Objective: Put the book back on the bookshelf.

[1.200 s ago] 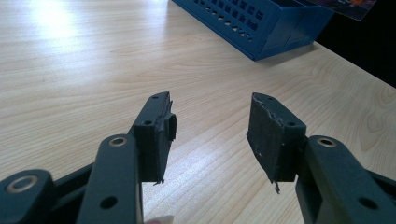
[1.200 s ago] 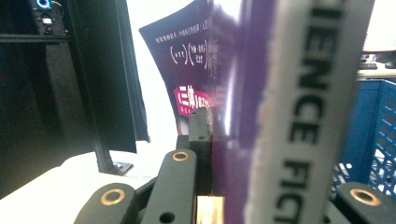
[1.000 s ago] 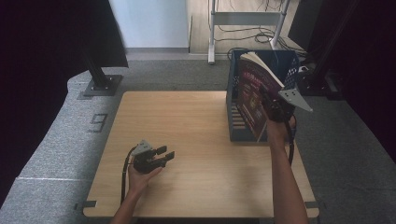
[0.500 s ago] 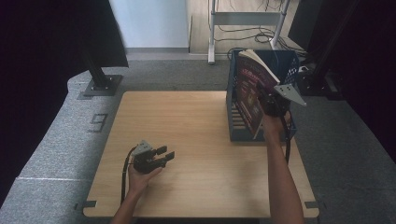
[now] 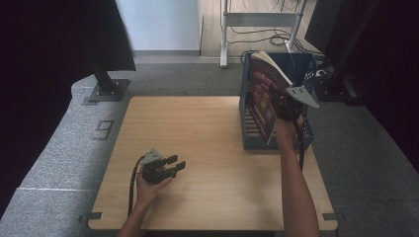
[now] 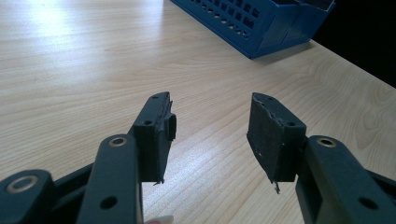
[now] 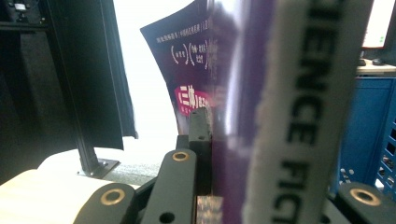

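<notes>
Right gripper (image 5: 280,104) clamps a purple book (image 5: 263,94) inside the blue crate (image 5: 301,134); spine reads "…IENCE FICT…". Left gripper (image 5: 174,164) gapes empty over the bare bench (image 5: 212,138).

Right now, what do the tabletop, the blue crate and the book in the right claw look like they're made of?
Light wooden tabletop: pale wood or wood-look laminate, with visible grain and a soft sheen; which one is unclear. Blue slotted crate: likely moulded plastic, uniform matte colour, with a regular grid of slots. Dark purple softcover book, clamped in the right claw: paper with a glossy printed cover that glares and curves.
</notes>
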`<move>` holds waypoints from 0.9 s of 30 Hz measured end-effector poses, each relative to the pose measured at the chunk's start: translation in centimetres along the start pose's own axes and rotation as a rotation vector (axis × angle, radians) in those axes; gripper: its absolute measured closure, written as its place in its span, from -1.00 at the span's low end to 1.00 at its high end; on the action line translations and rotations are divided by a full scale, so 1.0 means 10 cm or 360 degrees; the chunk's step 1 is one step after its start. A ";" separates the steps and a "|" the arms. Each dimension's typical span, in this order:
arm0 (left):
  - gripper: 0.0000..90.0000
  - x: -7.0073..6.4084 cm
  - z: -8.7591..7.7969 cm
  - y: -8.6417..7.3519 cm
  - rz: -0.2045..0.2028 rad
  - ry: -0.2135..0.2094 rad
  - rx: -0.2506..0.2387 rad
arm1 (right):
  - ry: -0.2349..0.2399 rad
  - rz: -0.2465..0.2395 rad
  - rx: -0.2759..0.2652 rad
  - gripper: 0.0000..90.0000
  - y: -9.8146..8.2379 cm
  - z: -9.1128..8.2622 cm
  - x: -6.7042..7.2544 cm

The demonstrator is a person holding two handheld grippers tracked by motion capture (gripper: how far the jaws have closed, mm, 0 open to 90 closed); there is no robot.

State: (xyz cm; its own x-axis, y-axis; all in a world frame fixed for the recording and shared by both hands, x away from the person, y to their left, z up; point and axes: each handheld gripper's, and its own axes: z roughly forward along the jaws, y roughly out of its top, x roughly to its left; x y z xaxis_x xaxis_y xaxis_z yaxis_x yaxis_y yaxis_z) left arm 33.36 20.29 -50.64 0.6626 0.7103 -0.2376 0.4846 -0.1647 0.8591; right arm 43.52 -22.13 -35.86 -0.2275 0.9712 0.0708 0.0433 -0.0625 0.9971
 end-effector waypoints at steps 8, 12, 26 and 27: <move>0.10 0.02 -0.01 0.00 -0.0002 0.0002 0.0003 | -0.0038 0.0003 -0.0005 0.82 0.02 0.14 -0.01; 0.10 0.03 -0.01 -0.01 -0.0004 -0.0002 0.0002 | -0.0063 0.0006 -0.0007 0.81 0.00 0.20 -0.01; 0.11 0.05 -0.03 0.00 -0.0008 -0.0012 -0.0018 | -0.0089 -0.0013 -0.0020 0.81 -0.04 0.40 0.03; 0.10 0.05 -0.03 0.00 -0.0008 -0.0012 -0.0018 | -0.0091 -0.0010 -0.0022 0.81 -0.05 0.41 0.03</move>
State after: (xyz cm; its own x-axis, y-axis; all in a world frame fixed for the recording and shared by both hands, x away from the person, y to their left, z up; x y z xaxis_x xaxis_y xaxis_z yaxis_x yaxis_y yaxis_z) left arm 33.48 20.84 -50.57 0.6645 0.7058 -0.2455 0.4814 -0.1531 0.8630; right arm 47.38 -20.89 -36.40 -0.1719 0.9831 0.0629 0.0283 -0.0589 0.9979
